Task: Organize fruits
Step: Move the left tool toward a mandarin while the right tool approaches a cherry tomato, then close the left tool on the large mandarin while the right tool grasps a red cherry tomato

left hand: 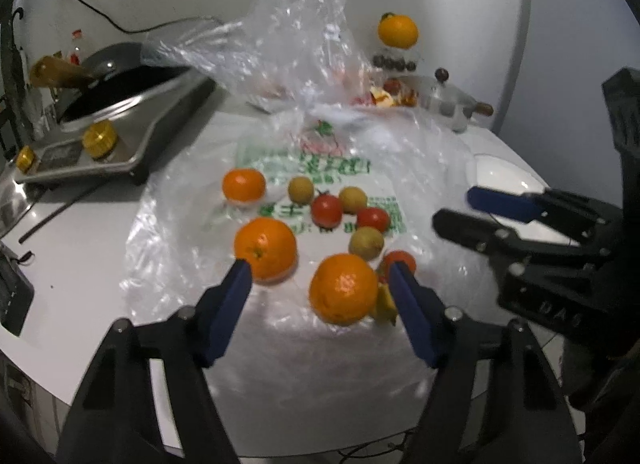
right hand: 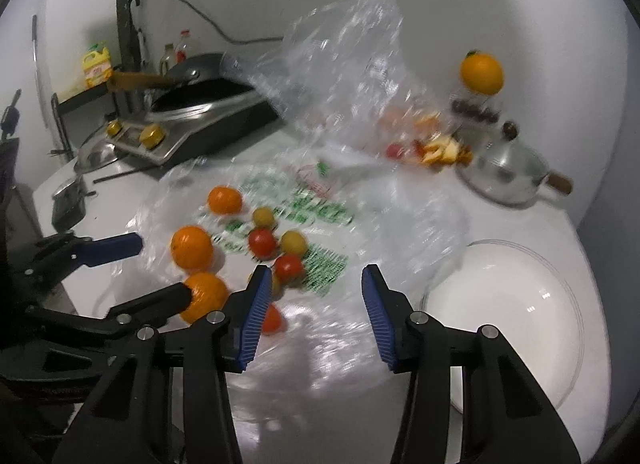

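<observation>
Fruit lies loose on a clear plastic bag (left hand: 280,328) spread over the white table. There are three oranges: near (left hand: 343,289), middle (left hand: 265,249) and far (left hand: 244,184). Red tomatoes (left hand: 327,209) and yellow-green small fruits (left hand: 366,242) sit between them. My left gripper (left hand: 320,276) is open, its fingers on either side of the near orange without touching it. My right gripper (right hand: 314,288) is open and empty, above the bag to the right of the fruit; it also shows in the left wrist view (left hand: 456,210). A white bowl (right hand: 516,316) stands at the right.
An induction cooker with a black pan (left hand: 120,104) stands at the back left. A metal kettle (right hand: 508,172) and a stand with an orange on top (right hand: 481,74) are at the back right. Peels and fruit lie in the raised bag (right hand: 432,148).
</observation>
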The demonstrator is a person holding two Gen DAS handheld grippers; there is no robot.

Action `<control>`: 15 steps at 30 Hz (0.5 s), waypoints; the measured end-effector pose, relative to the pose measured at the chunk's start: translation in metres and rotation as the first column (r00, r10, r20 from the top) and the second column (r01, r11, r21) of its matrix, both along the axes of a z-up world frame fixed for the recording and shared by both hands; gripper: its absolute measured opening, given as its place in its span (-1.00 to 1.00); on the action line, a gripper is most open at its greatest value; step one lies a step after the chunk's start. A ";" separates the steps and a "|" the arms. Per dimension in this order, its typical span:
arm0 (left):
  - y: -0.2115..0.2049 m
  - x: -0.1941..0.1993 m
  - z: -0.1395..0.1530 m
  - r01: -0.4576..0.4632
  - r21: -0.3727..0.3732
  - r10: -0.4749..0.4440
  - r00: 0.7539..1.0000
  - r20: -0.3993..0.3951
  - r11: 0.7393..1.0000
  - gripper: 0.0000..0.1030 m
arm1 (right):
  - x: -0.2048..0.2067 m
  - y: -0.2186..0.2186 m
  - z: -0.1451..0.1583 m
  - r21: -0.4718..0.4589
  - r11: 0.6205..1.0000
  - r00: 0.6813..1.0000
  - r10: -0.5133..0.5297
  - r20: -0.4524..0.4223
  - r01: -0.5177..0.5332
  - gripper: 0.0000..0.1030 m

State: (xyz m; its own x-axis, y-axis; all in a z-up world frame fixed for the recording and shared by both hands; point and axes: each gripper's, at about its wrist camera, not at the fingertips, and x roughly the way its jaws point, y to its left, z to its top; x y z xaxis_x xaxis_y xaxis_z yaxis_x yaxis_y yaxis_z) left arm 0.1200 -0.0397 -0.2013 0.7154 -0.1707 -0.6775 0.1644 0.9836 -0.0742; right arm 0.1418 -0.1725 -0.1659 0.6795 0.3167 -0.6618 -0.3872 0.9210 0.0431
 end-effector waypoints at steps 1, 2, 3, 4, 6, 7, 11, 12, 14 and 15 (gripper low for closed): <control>0.000 0.001 -0.002 0.006 -0.005 -0.006 1.000 -0.008 1.000 0.28 | 0.001 0.001 -0.004 0.003 1.000 1.000 0.005 -0.012 -0.005 -0.16; -0.001 0.003 -0.004 0.010 -0.009 -0.011 1.000 -0.016 1.000 0.24 | 0.002 0.003 -0.007 0.006 1.000 1.000 0.011 -0.025 -0.010 -0.19; -0.001 0.004 -0.005 0.011 -0.011 -0.012 1.000 -0.021 1.000 0.23 | 0.003 0.004 -0.011 0.011 1.000 0.999 0.018 -0.038 -0.018 -0.20; -0.002 0.005 -0.007 0.011 -0.011 -0.011 1.000 -0.027 1.000 0.19 | 0.003 0.005 -0.013 0.015 1.000 0.998 0.026 -0.049 -0.026 -0.23; -0.002 0.007 -0.009 0.015 -0.009 -0.016 0.999 -0.038 1.000 0.15 | 0.005 0.007 -0.019 0.026 0.999 0.996 0.040 -0.074 -0.038 -0.33; -0.002 0.008 -0.009 0.019 -0.008 -0.020 0.999 -0.041 1.000 0.13 | 0.005 0.008 -0.021 0.029 0.999 0.996 0.044 -0.080 -0.042 -0.34; -0.004 0.010 -0.010 0.035 -0.016 -0.035 0.998 -0.044 0.999 0.07 | 0.008 0.011 -0.024 0.039 0.998 0.993 0.061 -0.097 -0.057 -0.40; -0.004 0.011 -0.011 0.037 -0.020 -0.038 0.998 -0.046 0.999 0.07 | 0.008 0.011 -0.025 0.039 0.998 0.993 0.062 -0.099 -0.058 -0.41; -0.003 0.013 -0.012 0.041 -0.032 -0.042 0.998 -0.054 0.999 0.07 | 0.012 0.010 -0.026 0.049 0.997 0.992 0.065 -0.110 -0.060 -0.41; -0.003 0.013 -0.012 0.043 -0.040 -0.045 0.997 -0.060 0.998 0.07 | 0.013 0.009 -0.027 0.056 0.996 0.991 0.069 -0.116 -0.063 -0.41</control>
